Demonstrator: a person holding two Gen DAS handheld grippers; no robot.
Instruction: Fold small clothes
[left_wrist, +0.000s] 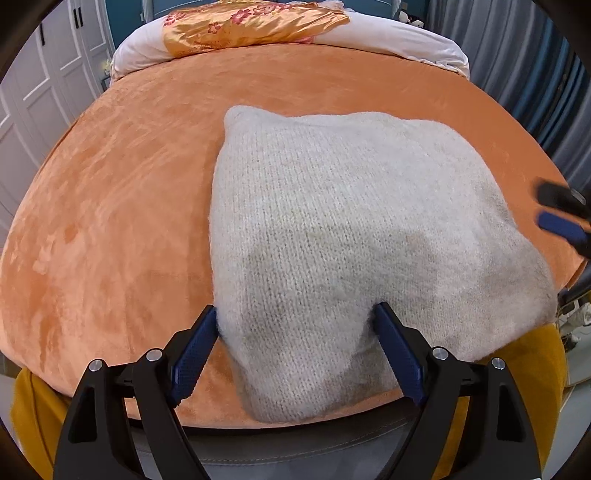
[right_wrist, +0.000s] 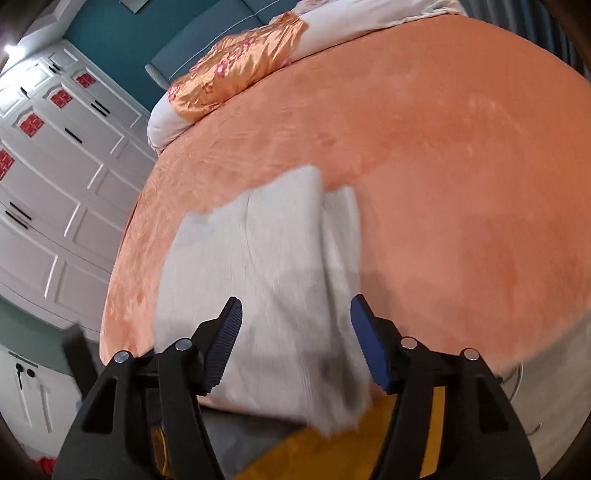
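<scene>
A cream knitted garment lies folded on the orange bed cover, its near corner hanging toward the bed's front edge. My left gripper stands wide open over that near corner. The knit bulges up between its blue pads, whose tips rest at the cloth without clamping it. In the right wrist view, which is blurred, the garment shows a folded layer along its right side. My right gripper is open above the cloth's near right part. The right gripper also shows blurred at the knit's right edge in the left wrist view.
A golden flowered pillow and white bedding lie at the far end of the bed. White wardrobe doors stand to the left, grey-blue curtains to the right. Yellow fabric shows below the bed's near edge.
</scene>
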